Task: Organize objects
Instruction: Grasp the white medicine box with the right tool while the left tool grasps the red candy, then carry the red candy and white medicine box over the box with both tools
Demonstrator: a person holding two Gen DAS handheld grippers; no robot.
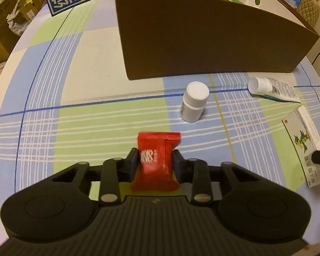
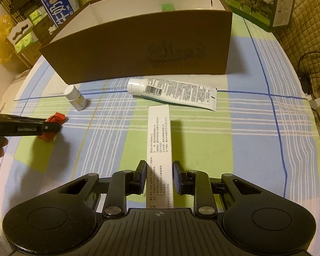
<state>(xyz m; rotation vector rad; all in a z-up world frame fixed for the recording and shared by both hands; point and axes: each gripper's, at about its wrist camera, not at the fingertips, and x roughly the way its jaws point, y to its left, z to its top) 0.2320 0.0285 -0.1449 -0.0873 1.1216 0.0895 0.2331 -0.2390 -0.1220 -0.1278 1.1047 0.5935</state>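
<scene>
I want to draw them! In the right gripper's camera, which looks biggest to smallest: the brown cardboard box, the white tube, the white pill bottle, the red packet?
1. Brown cardboard box
2. White squeeze tube
3. White pill bottle and red snack packet: look about alike, and the left gripper hides part of the packet.

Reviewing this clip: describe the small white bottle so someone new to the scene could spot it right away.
Find the big brown cardboard box on the checked tablecloth. In front of its near wall, toward its left end, stands the small white bottle with a white cap. It alone stands upright; the white tube beside it lies flat.
</scene>
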